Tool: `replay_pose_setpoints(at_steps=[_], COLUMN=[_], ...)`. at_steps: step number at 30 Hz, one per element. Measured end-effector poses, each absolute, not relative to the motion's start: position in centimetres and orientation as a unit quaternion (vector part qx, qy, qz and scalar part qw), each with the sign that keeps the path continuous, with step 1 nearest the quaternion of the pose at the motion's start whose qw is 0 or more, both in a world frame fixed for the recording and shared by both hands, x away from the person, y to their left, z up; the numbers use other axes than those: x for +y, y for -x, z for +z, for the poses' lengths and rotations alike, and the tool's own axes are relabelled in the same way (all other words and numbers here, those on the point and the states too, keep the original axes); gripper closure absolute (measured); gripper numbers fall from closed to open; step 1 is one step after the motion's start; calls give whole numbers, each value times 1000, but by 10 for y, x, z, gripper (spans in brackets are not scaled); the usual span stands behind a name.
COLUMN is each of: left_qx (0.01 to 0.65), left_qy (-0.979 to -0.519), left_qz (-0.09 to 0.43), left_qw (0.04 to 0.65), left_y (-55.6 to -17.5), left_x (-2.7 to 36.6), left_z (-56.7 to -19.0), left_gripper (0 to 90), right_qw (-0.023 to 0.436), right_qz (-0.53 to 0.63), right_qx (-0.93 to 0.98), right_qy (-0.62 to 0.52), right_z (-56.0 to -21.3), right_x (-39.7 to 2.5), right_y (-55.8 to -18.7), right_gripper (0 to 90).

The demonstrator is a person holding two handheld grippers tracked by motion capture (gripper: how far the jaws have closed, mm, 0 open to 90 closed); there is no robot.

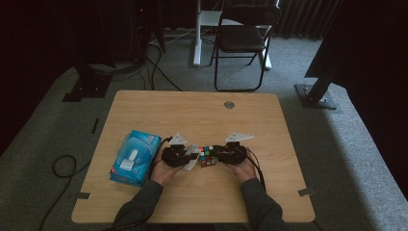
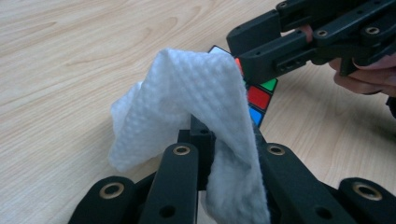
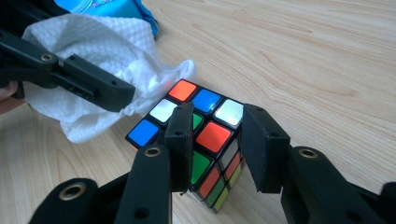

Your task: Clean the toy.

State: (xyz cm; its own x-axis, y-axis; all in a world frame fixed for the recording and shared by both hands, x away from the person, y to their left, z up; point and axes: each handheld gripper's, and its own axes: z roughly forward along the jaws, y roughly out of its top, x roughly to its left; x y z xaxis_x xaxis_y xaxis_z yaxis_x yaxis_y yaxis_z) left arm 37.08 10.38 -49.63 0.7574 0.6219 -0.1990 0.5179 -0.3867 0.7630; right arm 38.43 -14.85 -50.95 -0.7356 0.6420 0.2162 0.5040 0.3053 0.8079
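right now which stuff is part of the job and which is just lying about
In use:
- puzzle cube, right gripper jaws around it
- white wipe, clamped in left gripper, against the cube

Lying about:
- blue wipes pack, left on the table
- folding chair behind

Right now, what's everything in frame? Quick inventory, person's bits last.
Table: 1, light wood, centre of the high view; a round grey cap near its far edge.
Puzzle cube: 1, multicoloured stickers on black, near middle of the table, between the two tools.
Wipe: 1, white, textured, draped from the left tool, beside the cube.
Wipe pack: 1, blue, table's left side.
Folding chair: 1, black, on the carpet beyond the table.
Cables: several, black, on the grey carpet to the left.
Left tool: 1, black, shut on the wipe.
Right tool: 1, black, jaws around the cube's corner.
Hands: 2, dark sleeves, from the near edge.
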Motion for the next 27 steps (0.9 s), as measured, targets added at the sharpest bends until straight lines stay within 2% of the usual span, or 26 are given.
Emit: replay_pose_setpoints(at_steps=[13, 27], left_qx=[358, 344], left_qy=[-829, -830], left_qz=[47, 63], left_qw=[427, 434], left_y=[-385, -379], left_x=[98, 98], left_z=[-506, -494], left_gripper=[830, 829], right_qw=[67, 65], right_qz=[473, 474], right_qx=[801, 802], right_qy=[-360, -357], right_z=[-511, -511], right_x=[-150, -150], right_y=[-385, -385], right_gripper=[641, 645])
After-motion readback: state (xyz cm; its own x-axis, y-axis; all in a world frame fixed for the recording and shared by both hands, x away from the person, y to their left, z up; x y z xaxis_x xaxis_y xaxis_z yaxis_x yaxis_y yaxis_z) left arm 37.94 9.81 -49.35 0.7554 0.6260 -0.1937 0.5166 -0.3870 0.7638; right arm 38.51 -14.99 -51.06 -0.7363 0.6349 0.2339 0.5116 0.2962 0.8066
